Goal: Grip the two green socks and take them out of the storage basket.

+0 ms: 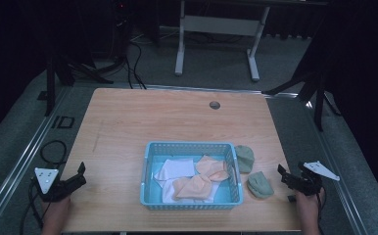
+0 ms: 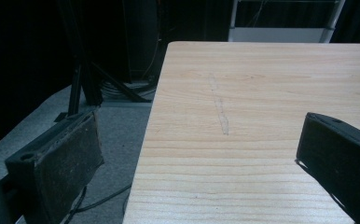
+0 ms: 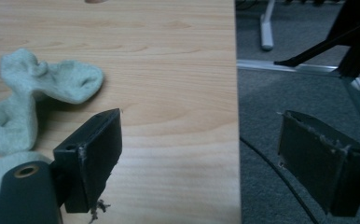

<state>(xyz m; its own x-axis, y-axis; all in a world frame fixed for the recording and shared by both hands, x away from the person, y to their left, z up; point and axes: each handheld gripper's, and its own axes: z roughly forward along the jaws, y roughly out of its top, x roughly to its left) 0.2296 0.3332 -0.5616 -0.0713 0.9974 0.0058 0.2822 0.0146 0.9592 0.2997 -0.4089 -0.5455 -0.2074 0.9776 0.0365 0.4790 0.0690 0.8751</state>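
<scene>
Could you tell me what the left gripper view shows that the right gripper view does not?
Left gripper view alone: a faint pencil-like line on the wood, and dark stand legs on the floor. Right gripper view alone: pale green socks lying on the table, and a white frame foot. Both share the wooden table, grey carpet, and wide-open black fingers holding nothing.

You are working in a lab or recording studio: a bare wooden tabletop [image 1: 128,122] stands on grey carpet [image 1: 216,61], black curtains close off the dark room, black stands [image 1: 319,93] flank the tabletop, cables [image 1: 135,63] trail across the floor, and a white desk frame [image 1: 216,29] waits behind.
</scene>
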